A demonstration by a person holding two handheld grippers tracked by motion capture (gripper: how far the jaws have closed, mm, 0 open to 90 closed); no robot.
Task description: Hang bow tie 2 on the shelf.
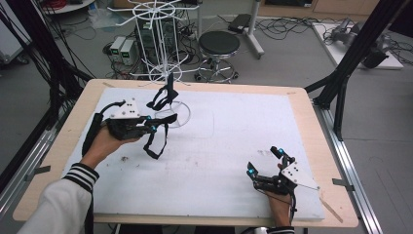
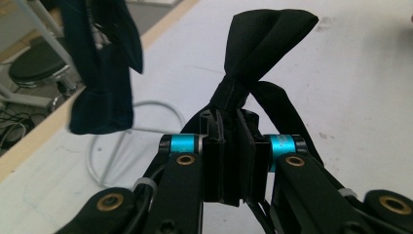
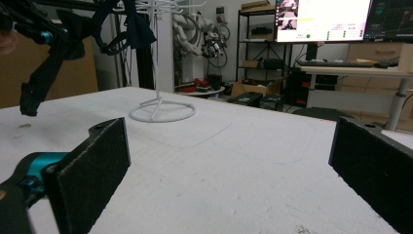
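A person's left hand-held gripper (image 1: 155, 127) holds a black fabric strap with hanging loops (image 1: 155, 141) above the white foam-covered tabletop (image 1: 219, 146), just in front of the round wire base of a white wire display stand (image 1: 160, 44) that rises at the tabletop's far edge. In the left gripper view the jaws are pressed together on a bunched, stitched fold of the strap, with a flap standing up beyond them. A second dark fabric piece (image 1: 164, 95) already hangs from the stand, just beyond the held one. The strap looks light, limp and non-slippery; it droops freely below the jaws, so a pinch at the stitched knot, as here, seems the surest hold, leaving a loop free to catch on a hook. The left forearm, in a white sleeve with striped cuff (image 1: 80, 175), reaches forward with the palm under the tool. The right hand-held gripper (image 1: 265, 163) rests low on the tabletop, well apart from the stand, jaws spread wide and empty.
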